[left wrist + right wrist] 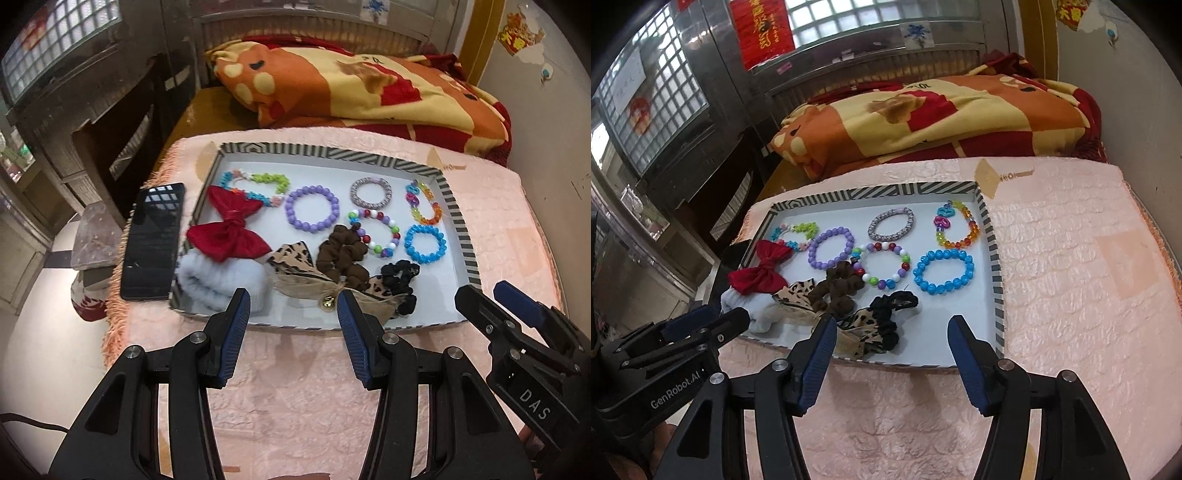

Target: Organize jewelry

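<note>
Six bracelets (pixel 944 271) lie in one tray (pixel 996 273) — both tools, left (pixel 293 306) and right (pixel 892 334), released, empty.

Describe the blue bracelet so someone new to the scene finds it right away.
On the pink bedcover sits a shallow tray with a striped rim, holding bracelets and hair ties. The blue bracelet lies flat near the tray's right wall, just below the amber and rainbow chain bracelet. It is the only ring of glossy beads in one sky-blue colour.

Phone (pixel 153 240), blanket (pixel 354 88), perhaps cabinet (pixel 99 122).
</note>
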Tool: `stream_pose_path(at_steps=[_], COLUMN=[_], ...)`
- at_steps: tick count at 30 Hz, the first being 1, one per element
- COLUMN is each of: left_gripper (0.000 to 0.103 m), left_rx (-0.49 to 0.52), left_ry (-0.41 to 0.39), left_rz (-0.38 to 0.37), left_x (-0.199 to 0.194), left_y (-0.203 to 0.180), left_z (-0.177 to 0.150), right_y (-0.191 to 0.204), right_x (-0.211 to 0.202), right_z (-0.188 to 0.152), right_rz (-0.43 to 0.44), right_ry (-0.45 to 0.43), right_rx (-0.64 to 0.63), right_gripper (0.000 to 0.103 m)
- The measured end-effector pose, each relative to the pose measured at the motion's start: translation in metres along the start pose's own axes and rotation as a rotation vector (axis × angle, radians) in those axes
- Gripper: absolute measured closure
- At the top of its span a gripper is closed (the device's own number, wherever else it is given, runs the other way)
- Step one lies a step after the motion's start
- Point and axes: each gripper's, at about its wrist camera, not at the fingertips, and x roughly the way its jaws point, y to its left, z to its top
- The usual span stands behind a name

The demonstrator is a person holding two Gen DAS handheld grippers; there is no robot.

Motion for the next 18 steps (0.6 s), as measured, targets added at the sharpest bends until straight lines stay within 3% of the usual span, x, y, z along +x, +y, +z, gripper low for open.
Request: stream_pose_path(at_steps=[18], left_gripper=[0.054], left_rx=[-0.024], left_ry=[-0.043], left_rz=[0.047], left_x=[-0.017], left_y=[0.015], left_z=[-0.006], right_y=[0.016], right_x=[-0.007], right_z=[-0.003], right_rz=[-0.005], right_ry=[-0.001], right_rx=[-0.033], right_gripper=[0.038])
